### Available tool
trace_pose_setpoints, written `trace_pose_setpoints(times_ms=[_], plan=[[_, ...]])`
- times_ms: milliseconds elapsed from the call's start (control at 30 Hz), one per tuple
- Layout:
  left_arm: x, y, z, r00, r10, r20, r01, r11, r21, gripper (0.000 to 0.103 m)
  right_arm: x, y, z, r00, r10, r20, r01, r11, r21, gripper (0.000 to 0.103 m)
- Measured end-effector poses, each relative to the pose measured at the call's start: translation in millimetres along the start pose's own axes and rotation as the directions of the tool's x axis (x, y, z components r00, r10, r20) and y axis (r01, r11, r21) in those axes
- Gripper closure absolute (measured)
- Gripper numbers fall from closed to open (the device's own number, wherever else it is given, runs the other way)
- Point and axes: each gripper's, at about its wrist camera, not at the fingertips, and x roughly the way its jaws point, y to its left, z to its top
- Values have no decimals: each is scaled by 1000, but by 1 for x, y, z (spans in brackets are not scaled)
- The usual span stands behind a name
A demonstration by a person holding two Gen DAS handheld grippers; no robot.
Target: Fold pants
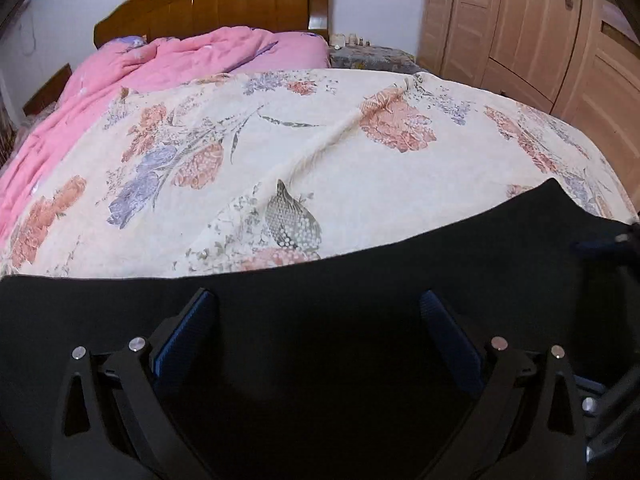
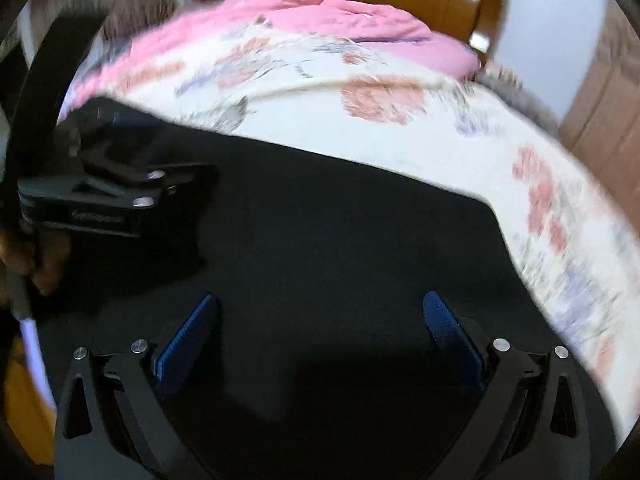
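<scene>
Black pants (image 1: 320, 280) lie flat across the near part of a floral bedspread (image 1: 320, 152). My left gripper (image 1: 318, 300) hovers over the dark cloth, open, nothing between its blue pads (image 1: 188, 332). In the right wrist view the same pants (image 2: 340, 220) fill the lower frame, their edge running diagonally over the bedspread (image 2: 440, 136). My right gripper (image 2: 320, 304) is also open above the fabric, pads (image 2: 448, 328) wide apart. The left gripper (image 2: 120, 196) shows at the left of that view, over the pants; the right gripper's body shows at the right edge of the left wrist view.
A pink quilt (image 1: 132, 64) is bunched at the head of the bed, below a wooden headboard (image 1: 224, 4). A wooden wardrobe (image 1: 520, 28) stands to the right of the bed. A hand (image 2: 36, 260) holds the left gripper's handle. The right wrist view is motion-blurred.
</scene>
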Motion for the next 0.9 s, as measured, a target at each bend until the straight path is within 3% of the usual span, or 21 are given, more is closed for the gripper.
trace_pose_setpoints(times_ms=[167,267,367,467,500,533,633,767,833,900], plan=[[4,-2,3,1000,19,-5,-19,1000,9,1,-13,-11,2,997,-75,35,71,991,114,5],[4,-1,2,1000,16,-1,-16,1000,3,1,-6,7,23,996,-64,57,61,997,43,5],[4,-2,1,1000,21,0,-21,1000,2,1,23,23,40,997,-79,4,79,995,-58,4],[5,0,1,1000,20,0,-20,1000,-5,1,19,12,41,999,-42,14,43,997,-68,5],[5,0,1,1000,16,1,-16,1000,-9,1,16,7,41,998,-69,10,70,996,-58,5],[5,1,1,1000,14,2,-14,1000,-11,1,10,1,37,995,-103,8,103,994,-30,5],[4,1,1,1000,14,3,-14,1000,-12,1,-19,-22,16,993,-103,51,99,993,63,5],[4,1,1,1000,12,3,-11,1000,-15,1,-31,-79,-27,969,-248,-25,248,953,171,5],[4,1,1,1000,12,3,-12,1000,-15,1,-45,-113,-47,986,-164,-4,158,947,281,5],[4,1,1,1000,14,3,-14,1000,-14,1,-74,-131,-60,967,-253,25,230,912,339,5]])
